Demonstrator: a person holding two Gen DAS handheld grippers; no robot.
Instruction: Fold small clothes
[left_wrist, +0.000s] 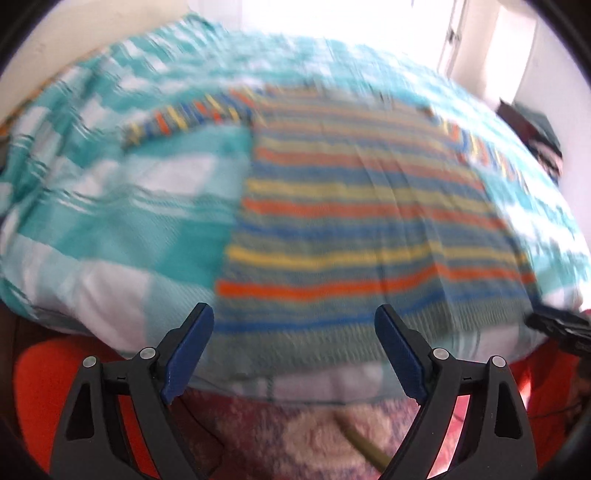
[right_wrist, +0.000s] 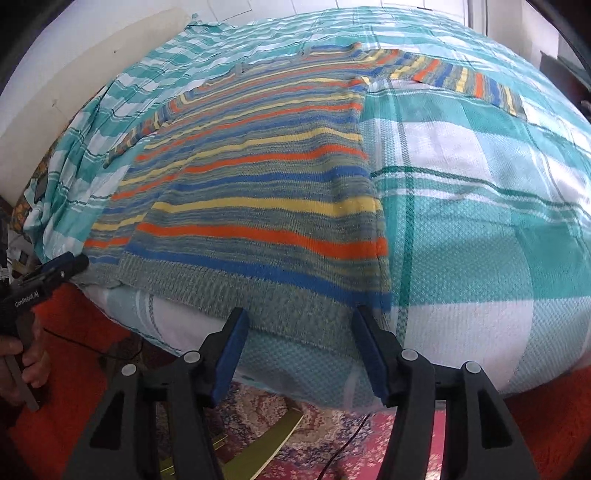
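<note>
A small striped knit sweater (left_wrist: 351, 206), in orange, yellow, blue and grey-green bands, lies flat on a teal-and-white checked bedspread (left_wrist: 122, 206) with both sleeves spread out. It also shows in the right wrist view (right_wrist: 266, 192). My left gripper (left_wrist: 294, 317) is open and empty, just off the sweater's hem at the bed's near edge; this view is blurred. My right gripper (right_wrist: 300, 325) is open and empty, its fingers on either side of the hem's right part. The left gripper also shows in the right wrist view (right_wrist: 61, 267), at the hem's left corner.
The bedspread (right_wrist: 480, 206) covers a rounded bed edge. Below it lie an orange cover (right_wrist: 77, 369) and a patterned rug (right_wrist: 332, 435). A white wall (right_wrist: 74, 66) stands at the far left and a bright window (left_wrist: 332, 14) behind the bed.
</note>
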